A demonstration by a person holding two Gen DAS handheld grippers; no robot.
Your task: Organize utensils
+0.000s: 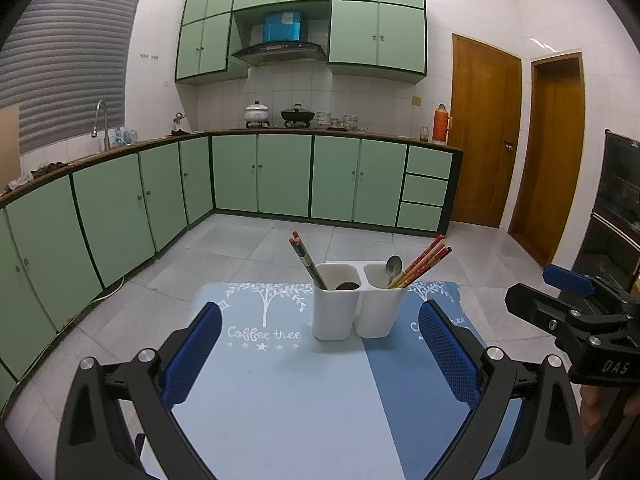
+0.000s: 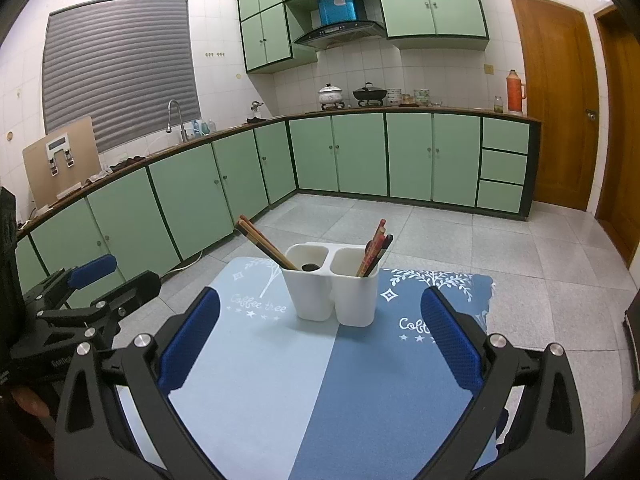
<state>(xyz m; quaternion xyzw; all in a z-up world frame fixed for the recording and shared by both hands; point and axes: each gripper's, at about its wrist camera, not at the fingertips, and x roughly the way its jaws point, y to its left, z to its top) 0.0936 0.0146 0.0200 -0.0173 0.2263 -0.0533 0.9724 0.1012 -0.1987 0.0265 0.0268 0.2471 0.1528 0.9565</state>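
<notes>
White two-cup utensil holder upright on blue placemat. Dark chopsticks in left cup lean up-left; red chopsticks lean up-right beside spoon. Left gripper, right gripper: jaws apart, empty.

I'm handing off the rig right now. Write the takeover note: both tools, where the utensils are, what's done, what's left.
Left tool: open, empty, hovering over the blue mat, short of the holder.
Right tool: open, empty, likewise.
White two-cup utensil holder stands on the mat. Its left cup holds dark chopsticks and a dark round object I can't identify. Its right cup holds red-and-yellow chopsticks and a metal spoon.
Done: no utensils lie loose on the mat.
Left: chopsticks are split between cups; possibly regroup them by type. Otherwise nothing obvious.
</notes>
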